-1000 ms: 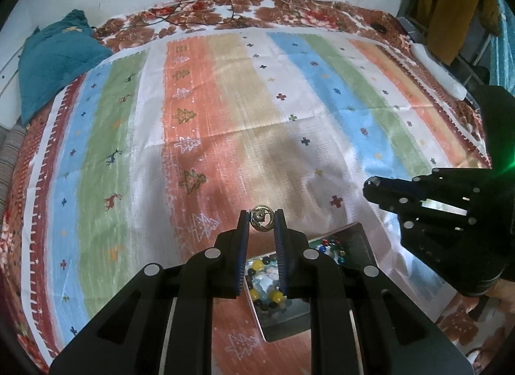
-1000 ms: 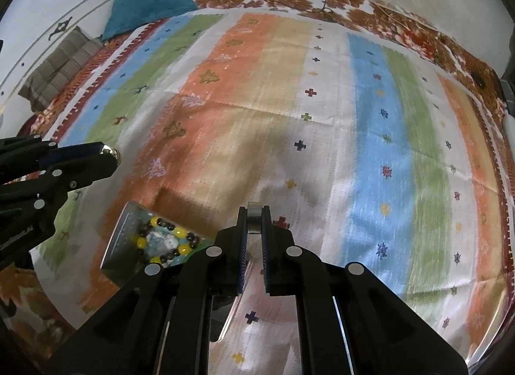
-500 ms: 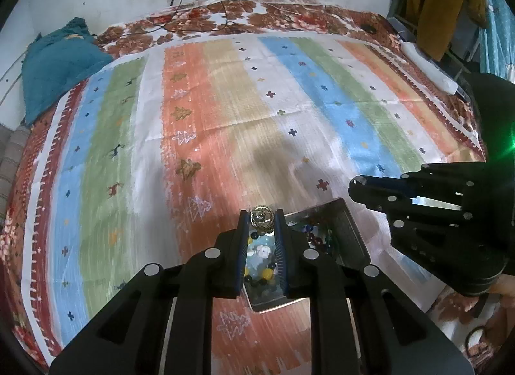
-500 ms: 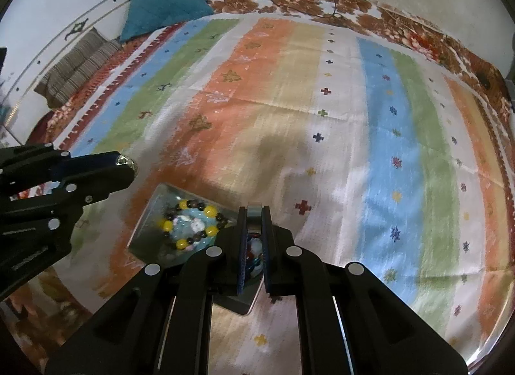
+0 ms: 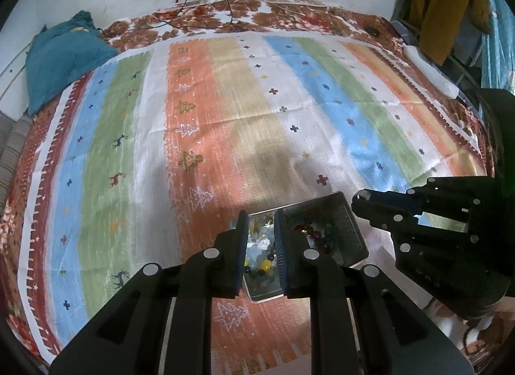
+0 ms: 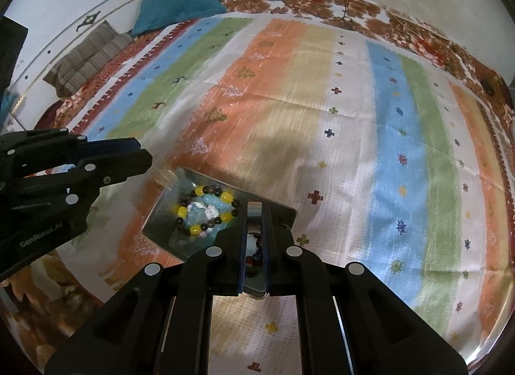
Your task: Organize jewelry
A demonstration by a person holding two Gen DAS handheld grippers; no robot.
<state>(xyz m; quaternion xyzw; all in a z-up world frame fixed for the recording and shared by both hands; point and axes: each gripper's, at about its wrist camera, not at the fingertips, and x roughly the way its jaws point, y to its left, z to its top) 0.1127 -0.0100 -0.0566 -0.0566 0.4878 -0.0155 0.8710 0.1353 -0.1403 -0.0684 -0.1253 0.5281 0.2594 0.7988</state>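
Metal tray [image 5: 351, 223] btwn hand-held grippers

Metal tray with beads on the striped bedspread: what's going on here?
A person with two handheld grippers is sorting jewelry into a metal tray on the striped bedspread. A yellow-and-dark bead bracelet lies inside. The left gripper hangs over the tray with a blurred gold piece by its tip; whether it is held, I cannot tell. The right gripper sits nearly closed at the tray's far rim.
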